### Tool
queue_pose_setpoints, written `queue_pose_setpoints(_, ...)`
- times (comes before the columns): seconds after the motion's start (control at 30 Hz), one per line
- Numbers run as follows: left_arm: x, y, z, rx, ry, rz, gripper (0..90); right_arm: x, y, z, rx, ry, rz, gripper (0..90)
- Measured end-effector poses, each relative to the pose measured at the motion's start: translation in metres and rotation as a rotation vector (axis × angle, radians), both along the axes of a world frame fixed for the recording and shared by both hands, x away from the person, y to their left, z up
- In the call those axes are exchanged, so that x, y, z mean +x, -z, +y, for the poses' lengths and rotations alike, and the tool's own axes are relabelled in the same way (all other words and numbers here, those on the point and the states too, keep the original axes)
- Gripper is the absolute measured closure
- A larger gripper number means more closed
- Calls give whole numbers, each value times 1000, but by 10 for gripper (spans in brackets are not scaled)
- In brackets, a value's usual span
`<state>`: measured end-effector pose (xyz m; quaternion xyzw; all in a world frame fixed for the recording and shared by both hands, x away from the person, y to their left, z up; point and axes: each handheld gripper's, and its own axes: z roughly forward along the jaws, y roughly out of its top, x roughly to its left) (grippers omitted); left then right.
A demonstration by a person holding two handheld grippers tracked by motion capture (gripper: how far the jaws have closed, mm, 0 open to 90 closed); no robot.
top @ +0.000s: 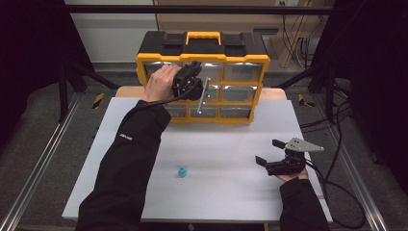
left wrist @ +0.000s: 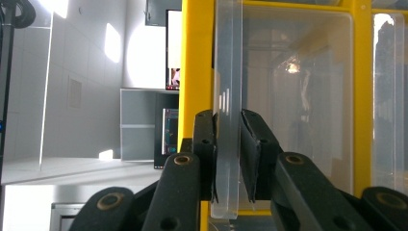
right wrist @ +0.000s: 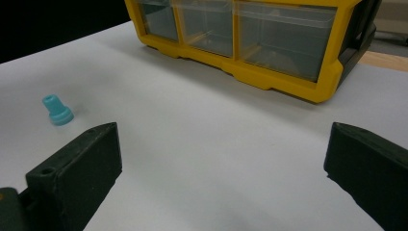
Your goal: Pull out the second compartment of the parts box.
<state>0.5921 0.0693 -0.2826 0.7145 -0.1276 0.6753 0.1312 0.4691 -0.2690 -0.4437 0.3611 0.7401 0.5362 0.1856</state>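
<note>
My left gripper (left wrist: 227,159) pinches the clear plastic drawer lip (left wrist: 227,120) on the yellow organiser cabinet (top: 202,86) for pulling it open; my right gripper (top: 274,156), jaws wide and empty, waits in front of the cabinet near the small blue cap (top: 182,172).

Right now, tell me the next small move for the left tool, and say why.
Probably pull the left tool straight back to slide the drawer out. Its jaws pinch the clear drawer handle of the yellow organizer, so the grip looks set. The small blue cap waits on the table, and the right tool rests open.
</note>
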Motion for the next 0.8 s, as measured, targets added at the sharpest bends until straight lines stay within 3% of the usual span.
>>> queue_pose_setpoints(0.2, 0, 1, 0, 25, 1, -21, 789, 0, 0, 0, 1, -1, -3, 2)
queue_pose_setpoints(0.8, -6, 3, 2, 33, 10, -29, 793, 0, 0, 0, -1, 0, -1, 2)
